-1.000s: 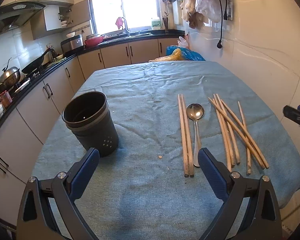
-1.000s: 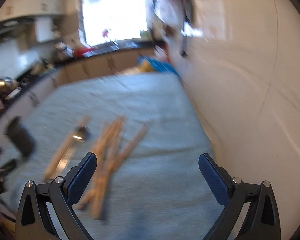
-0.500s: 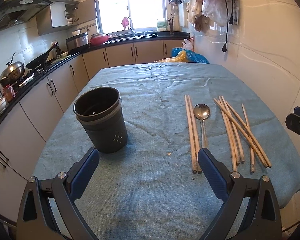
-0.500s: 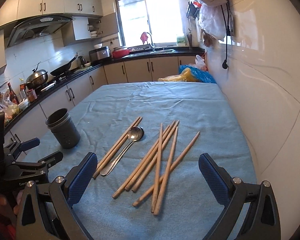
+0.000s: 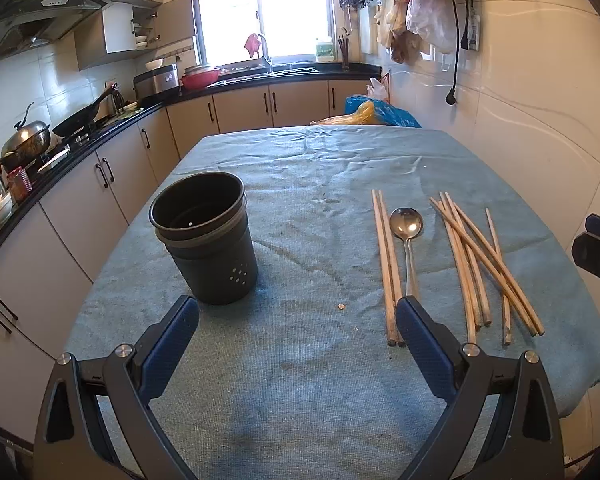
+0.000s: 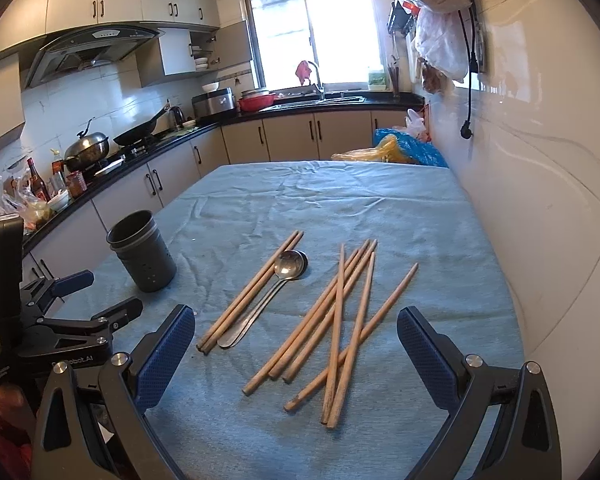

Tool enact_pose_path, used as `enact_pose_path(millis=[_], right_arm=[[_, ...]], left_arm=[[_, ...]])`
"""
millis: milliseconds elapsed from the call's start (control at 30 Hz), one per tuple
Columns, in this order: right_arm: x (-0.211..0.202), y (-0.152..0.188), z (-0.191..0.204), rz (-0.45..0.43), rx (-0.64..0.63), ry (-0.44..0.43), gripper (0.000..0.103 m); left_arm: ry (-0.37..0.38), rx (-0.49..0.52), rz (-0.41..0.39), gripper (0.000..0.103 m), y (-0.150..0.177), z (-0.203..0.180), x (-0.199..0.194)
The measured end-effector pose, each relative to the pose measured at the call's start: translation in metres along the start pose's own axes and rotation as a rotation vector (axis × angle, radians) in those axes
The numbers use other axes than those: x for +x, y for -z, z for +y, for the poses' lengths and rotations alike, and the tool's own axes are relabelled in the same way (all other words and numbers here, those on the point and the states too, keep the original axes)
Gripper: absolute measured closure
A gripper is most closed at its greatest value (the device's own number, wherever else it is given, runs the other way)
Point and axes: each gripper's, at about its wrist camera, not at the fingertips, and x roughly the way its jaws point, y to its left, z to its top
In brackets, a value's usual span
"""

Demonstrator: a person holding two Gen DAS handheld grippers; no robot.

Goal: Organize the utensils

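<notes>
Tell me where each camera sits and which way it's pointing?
Left wrist: on the left gripper, facing along the table at the holder; its open fingers show.
Right wrist: on the right gripper, over the chopsticks; open fingers, left gripper beside it.
Shared: holder, spoon, chopsticks, window.
</notes>
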Motion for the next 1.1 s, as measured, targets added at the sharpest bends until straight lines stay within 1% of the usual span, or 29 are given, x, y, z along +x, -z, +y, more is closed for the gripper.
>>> enact_pose_path(millis=[767, 1100], right_arm=[[0.009, 0.001, -0.009, 0.032, 0.053, -0.052, 0.000], [0.013, 0.000, -0.007, 0.036, 0.042, -0.070, 0.000]], left_arm=[[0.000, 0.002, 0.005, 0.005, 0.001, 0.001, 0.002], [0.002, 0.005, 0.008, 0.005, 0.002, 0.001, 0.002]])
